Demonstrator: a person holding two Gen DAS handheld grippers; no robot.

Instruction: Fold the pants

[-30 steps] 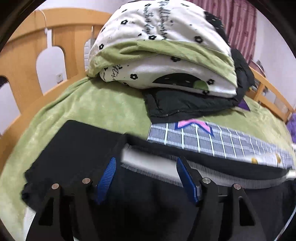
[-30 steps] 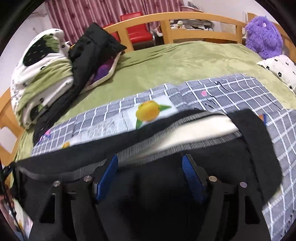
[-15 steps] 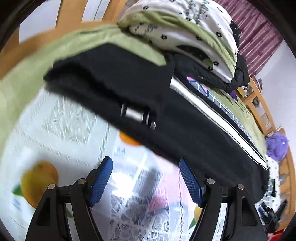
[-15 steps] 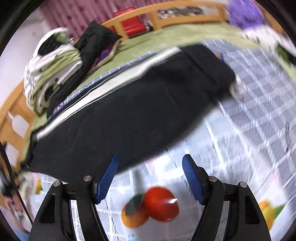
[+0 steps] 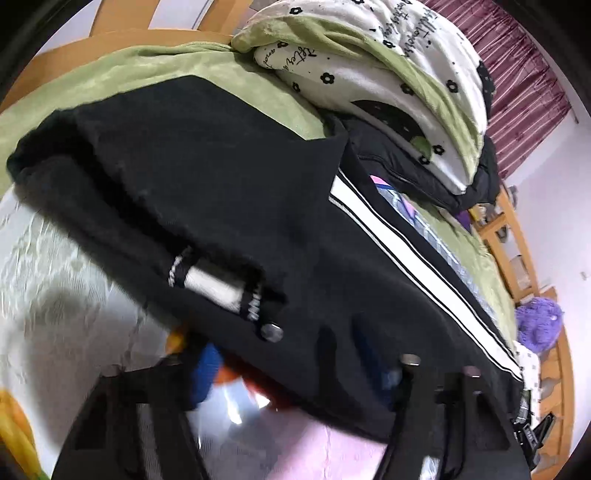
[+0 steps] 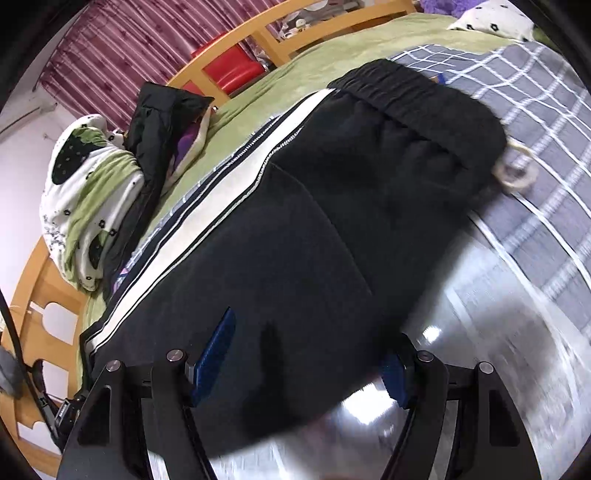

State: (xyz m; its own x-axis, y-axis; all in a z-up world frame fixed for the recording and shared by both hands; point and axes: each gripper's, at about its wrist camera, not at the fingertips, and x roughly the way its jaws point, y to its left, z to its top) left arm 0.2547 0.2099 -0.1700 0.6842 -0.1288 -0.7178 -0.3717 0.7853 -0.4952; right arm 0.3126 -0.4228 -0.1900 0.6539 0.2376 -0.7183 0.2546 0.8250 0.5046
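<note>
- On the bed (image 6: 332, 48), over a grey checked sheet (image 6: 546, 96) that covers the green blanket (image 5: 155, 74): black pants (image 5: 240, 177) with a white side stripe (image 5: 406, 251), laid flat and already doubled over lengthwise.
- Pants, waist end: elastic waistband (image 6: 402, 88) at the far end from the right gripper, a pale drawstring loop (image 6: 515, 173) sticking out beside it onto the sheet.
- Pants, cuff end: a small white tab (image 5: 214, 284) and a metal snap (image 5: 271, 332) on the near edge, seen from the left wrist.
- Left gripper (image 5: 295, 373): low at the near edge of the pants, blurred; jaws closing, with the fabric edge lying between the blue pads (image 5: 207, 369). Whether the pads press the cloth yet cannot be told.
- Right gripper (image 6: 306, 354): at the near edge of the pants toward the waist end; jaws wide apart, black fabric between them, one blue pad clear of the cloth on the left, the other half hidden by the pants edge.
- Beyond the pants, toward the headboard (image 5: 122, 22): a folded white-and-green quilt with black flowers (image 5: 388, 66), resting on a black jacket (image 5: 424, 173).
- Past the pants on the far side of the bed: a purple plush toy (image 5: 539, 325) near the wooden rail (image 5: 517, 240), and a spotted pillow (image 6: 491, 18).
- Behind the bed frame: a red chair (image 6: 229, 70) and striped maroon curtains (image 6: 147, 40).
</note>
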